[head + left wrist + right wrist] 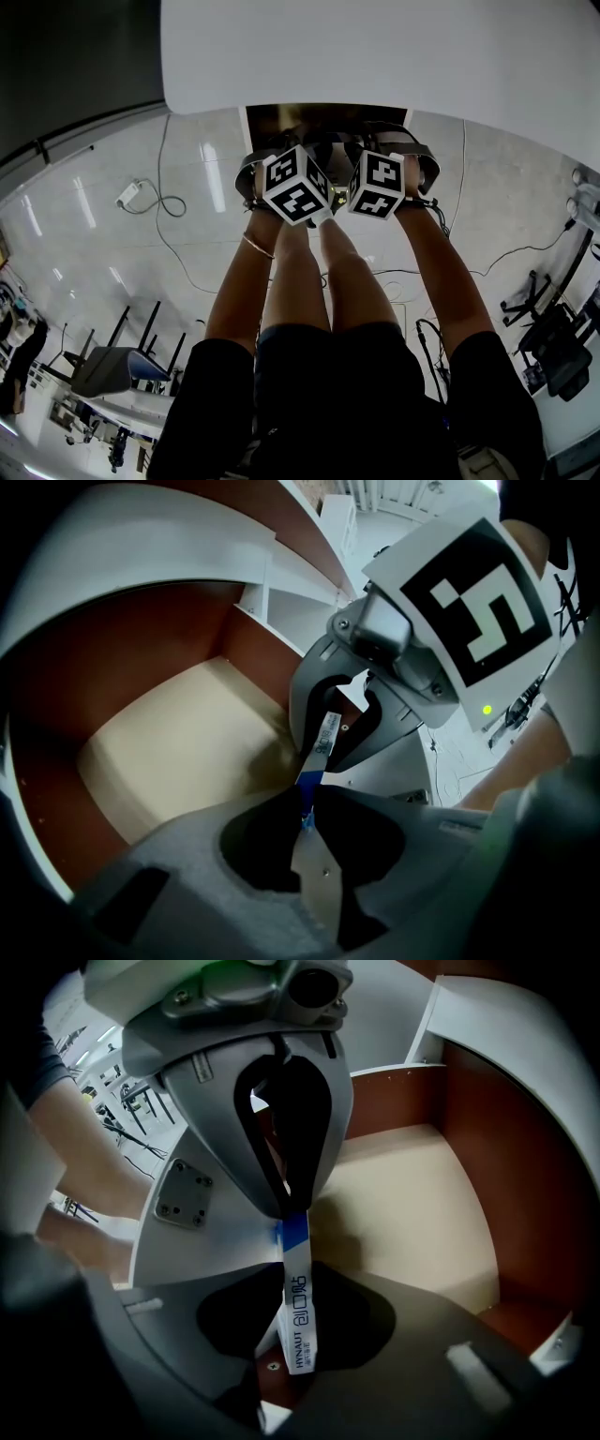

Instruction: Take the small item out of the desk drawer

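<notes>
Nearest, above the person's knees (323, 244), the two grippers meet tip to tip, with their marker cubes (295, 185) side by side. The left gripper (305, 803) is clamped narrow on the blue end of a thin white strip (298, 1321). The strip runs on between the jaws of the right gripper (296, 1267), which stand wider on either side of it and do not press. Print on the strip reads "HYNAUT" and "创口贴". The strip is held in the air at the open drawer (169, 752), clear of its beige floor and brown walls. Farther off lies the white top of the desk (375, 47).
</notes>
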### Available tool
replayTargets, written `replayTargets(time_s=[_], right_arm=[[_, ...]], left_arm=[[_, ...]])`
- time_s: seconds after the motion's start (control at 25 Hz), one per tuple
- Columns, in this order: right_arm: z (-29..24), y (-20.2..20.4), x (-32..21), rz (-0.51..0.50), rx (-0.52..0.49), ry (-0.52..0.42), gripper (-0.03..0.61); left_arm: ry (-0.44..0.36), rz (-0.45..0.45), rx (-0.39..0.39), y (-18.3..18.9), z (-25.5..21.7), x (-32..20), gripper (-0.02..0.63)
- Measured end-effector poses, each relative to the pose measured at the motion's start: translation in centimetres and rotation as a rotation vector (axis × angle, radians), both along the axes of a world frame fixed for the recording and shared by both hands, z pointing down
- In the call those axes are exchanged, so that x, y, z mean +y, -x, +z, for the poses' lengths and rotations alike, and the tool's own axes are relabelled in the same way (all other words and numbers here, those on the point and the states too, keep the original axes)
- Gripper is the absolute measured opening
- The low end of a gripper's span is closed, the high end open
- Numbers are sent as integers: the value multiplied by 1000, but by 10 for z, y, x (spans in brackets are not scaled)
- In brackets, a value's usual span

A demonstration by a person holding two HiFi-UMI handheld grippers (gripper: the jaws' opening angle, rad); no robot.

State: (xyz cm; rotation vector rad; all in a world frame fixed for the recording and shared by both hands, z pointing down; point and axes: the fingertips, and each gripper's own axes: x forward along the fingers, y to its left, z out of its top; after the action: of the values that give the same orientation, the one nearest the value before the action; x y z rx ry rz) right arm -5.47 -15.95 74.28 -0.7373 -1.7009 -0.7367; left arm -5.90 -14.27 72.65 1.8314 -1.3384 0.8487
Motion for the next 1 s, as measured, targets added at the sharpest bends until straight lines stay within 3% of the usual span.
replayTargets(time_s=[0.4,0.72,1.0], right_arm=[[-4,-2,0,-2,2,-9,103],[-11,5,1,35,-28,14,100],[-23,4,1,82,-69,29,100]], left_arm=[[-42,-64,13,8,-8,7,2],[-120,-233,53,36,-22,18,2],[-174,-347,36,57,-40,29,2]])
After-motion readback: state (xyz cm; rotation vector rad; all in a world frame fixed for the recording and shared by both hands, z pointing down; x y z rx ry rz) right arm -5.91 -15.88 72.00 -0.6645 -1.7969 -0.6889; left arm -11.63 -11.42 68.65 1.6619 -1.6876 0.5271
